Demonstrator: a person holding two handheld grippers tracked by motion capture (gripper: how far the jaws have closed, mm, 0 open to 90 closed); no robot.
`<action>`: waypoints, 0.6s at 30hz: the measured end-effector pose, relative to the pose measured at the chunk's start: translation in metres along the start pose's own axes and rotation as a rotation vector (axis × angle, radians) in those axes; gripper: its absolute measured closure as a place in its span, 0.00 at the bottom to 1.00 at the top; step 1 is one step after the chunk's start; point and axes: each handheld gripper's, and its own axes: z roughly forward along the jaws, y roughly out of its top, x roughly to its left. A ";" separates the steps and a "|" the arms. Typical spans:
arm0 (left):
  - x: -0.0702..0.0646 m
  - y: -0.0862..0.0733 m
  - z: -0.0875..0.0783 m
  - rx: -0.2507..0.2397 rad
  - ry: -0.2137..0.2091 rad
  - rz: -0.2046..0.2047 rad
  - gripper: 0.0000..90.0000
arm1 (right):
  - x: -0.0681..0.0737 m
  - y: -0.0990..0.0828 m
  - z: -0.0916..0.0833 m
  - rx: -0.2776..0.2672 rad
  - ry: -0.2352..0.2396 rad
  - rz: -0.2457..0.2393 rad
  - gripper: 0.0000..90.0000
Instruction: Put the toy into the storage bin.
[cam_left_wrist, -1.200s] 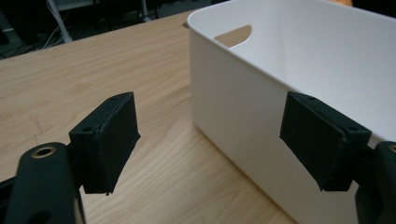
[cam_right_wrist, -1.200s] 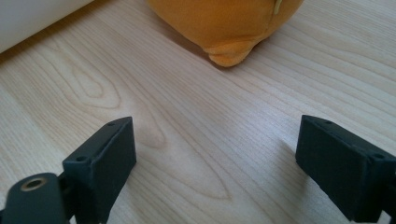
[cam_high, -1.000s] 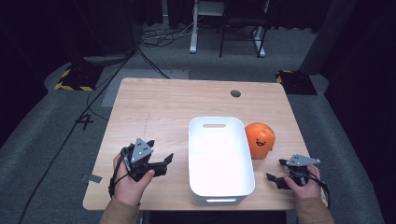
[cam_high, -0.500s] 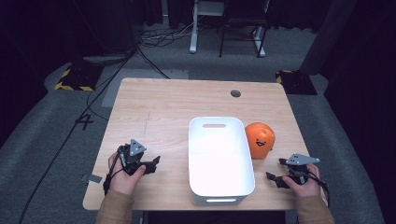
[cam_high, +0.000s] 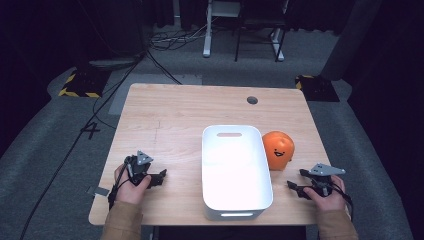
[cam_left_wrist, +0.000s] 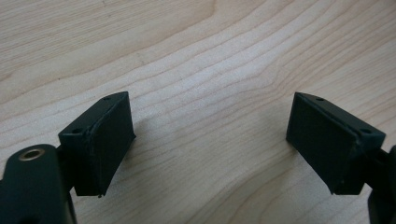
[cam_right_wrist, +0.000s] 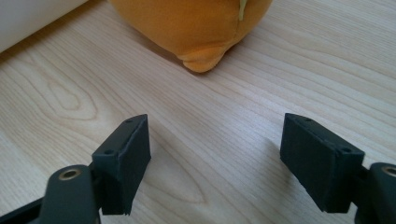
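An orange plush toy (cam_high: 278, 148) with a smiling face sits on the wooden table (cam_high: 180, 115), touching the right side of a white bin (cam_high: 235, 170). My right gripper (cam_high: 296, 186) rests near the table's front right corner, just in front of the toy. Its jaws stand open and have just been closing a little, with only bare wood between them (cam_right_wrist: 215, 149); the toy (cam_right_wrist: 196, 28) lies a short way beyond the tips. My left gripper (cam_high: 160, 178) lies low at the front left. Its jaws have just been opening, and only bare wood shows between them (cam_left_wrist: 210, 135).
The white bin is empty and stands lengthwise in the middle front of the table; its edge (cam_right_wrist: 28, 18) shows in the right gripper view. A round cable hole (cam_high: 252, 100) is at the far right. Cables and chair legs lie on the floor beyond.
My left hand has sunk toward the tabletop and drawn slightly back to the left, its jaws wider. The right hand has stayed in place.
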 end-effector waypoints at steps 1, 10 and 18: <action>0.001 0.000 0.000 0.001 -0.005 0.003 0.17 | -0.001 0.000 -0.001 0.005 -0.001 -0.008 0.29; 0.001 0.003 0.003 0.004 -0.014 0.013 0.15 | -0.002 0.006 -0.015 -0.030 0.016 0.003 0.41; 0.003 0.005 0.005 0.013 -0.025 0.025 0.13 | -0.003 0.017 -0.031 -0.068 0.018 -0.002 0.27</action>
